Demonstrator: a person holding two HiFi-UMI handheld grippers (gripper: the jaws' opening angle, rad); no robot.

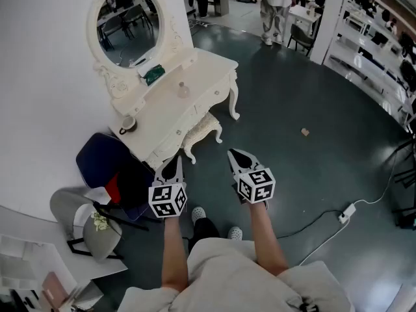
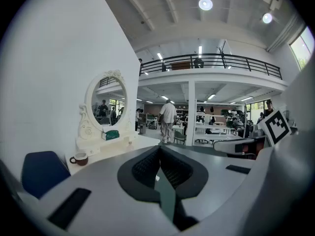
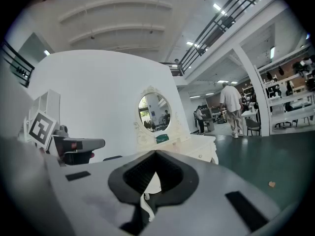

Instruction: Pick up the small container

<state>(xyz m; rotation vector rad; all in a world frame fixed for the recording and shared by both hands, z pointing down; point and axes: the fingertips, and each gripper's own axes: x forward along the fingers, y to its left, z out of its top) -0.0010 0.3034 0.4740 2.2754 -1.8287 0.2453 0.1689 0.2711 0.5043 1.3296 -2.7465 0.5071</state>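
Left gripper (image 1: pixel 176 159): jaws lying pressed together, gripping nothing; hovering over the floor just short of the dressing table (image 1: pixel 211 67), pointing slightly downward.

Right gripper (image 1: pixel 233 154): jaws likewise meeting at the tips, carrying nothing; hovering beside the left, a little further from the table.

Small container (image 1: pixel 183 90): taken, as a judgement, to be the pale little jar sitting on the tabletop in front of the mirror (image 1: pixel 127 18); seeming to stand upright, though too small to be sure; touching nothing else.

Green box (image 1: pixel 153 74): resting on the ledge at the mirror's foot; another possible candidate.

Cup (image 1: pixel 127 123): sitting at the table's near left end.

Bearing of container: lying ahead of both grippers and off to the left, well apart, raised on the tabletop above the line of the jaws. Nearer of the two: left gripper, so probably suiting the reach. Likely needing jaws opened first, then closing round the upright body from the side.
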